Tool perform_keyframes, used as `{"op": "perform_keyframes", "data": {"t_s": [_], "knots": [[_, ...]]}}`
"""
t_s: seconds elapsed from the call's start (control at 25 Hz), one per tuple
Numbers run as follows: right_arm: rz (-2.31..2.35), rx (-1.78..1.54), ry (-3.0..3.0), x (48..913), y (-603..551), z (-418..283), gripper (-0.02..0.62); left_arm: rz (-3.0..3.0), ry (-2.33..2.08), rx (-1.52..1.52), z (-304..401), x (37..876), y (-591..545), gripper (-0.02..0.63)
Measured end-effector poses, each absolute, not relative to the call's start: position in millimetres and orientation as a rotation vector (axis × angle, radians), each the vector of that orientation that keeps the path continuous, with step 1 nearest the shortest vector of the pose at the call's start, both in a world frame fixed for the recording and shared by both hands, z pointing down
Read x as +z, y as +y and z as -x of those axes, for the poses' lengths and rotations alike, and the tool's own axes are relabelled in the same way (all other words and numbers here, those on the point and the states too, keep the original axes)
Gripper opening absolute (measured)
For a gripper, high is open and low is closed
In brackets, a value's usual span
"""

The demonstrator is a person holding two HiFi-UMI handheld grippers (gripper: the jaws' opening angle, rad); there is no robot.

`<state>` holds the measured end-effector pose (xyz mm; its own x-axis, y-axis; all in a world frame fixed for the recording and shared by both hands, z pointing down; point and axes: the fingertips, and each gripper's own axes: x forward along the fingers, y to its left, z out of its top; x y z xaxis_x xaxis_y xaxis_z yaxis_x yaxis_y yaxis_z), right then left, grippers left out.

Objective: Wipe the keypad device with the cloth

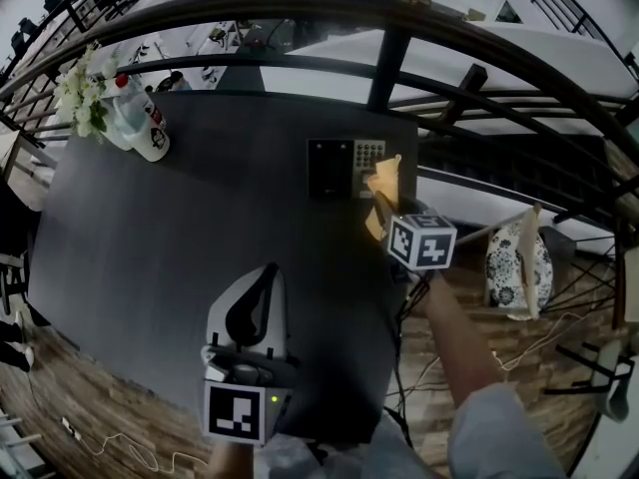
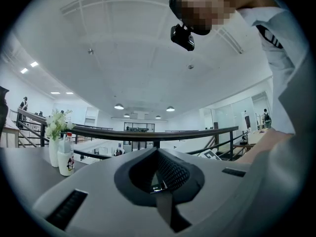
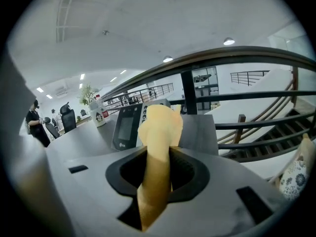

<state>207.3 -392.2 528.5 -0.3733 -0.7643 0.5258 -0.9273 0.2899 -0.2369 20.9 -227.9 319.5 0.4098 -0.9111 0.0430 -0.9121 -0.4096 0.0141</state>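
Note:
The keypad device (image 1: 344, 168) lies flat near the far right edge of the dark table (image 1: 170, 228); it has a black screen half and a grey button half. My right gripper (image 1: 380, 214) is shut on a yellow cloth (image 1: 385, 181), which hangs just right of the device and overlaps its edge. In the right gripper view the cloth (image 3: 160, 128) sticks up from the closed jaws of the right gripper (image 3: 158, 168), with the keypad device (image 3: 128, 125) close behind it. My left gripper (image 1: 262, 272) rests over the near table, well short of the device, shut and empty (image 2: 160, 176).
A white bottle with flowers (image 1: 138, 126) stands at the table's far left corner, also in the left gripper view as a bottle (image 2: 65, 157). A dark railing (image 1: 399, 23) runs behind the table. A patterned cushion (image 1: 517, 264) sits beyond the table's right edge.

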Motion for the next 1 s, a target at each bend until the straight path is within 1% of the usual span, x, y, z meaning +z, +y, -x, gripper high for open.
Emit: {"op": "perform_keyframes", "data": {"t_s": [0.2, 0.44, 0.64, 1.0], "knots": [[-1.52, 0.786, -2.253, 536, -373, -194, 0.103, -2.607, -1.694, 0.044, -15, 315, -218, 0.007], [-1.501, 0.794, -2.293, 524, -350, -171, 0.103, -2.618, -1.699, 0.035, -7, 309, -205, 0.006], [-1.543, 0.718, -2.321, 497, -324, -165, 0.103, -2.641, -1.689, 0.034, 1, 301, -196, 0.007], [-1.705, 0.631, -2.345, 441, -268, -175, 0.103, -2.695, -1.649, 0.005, 10, 282, -184, 0.008]]}}
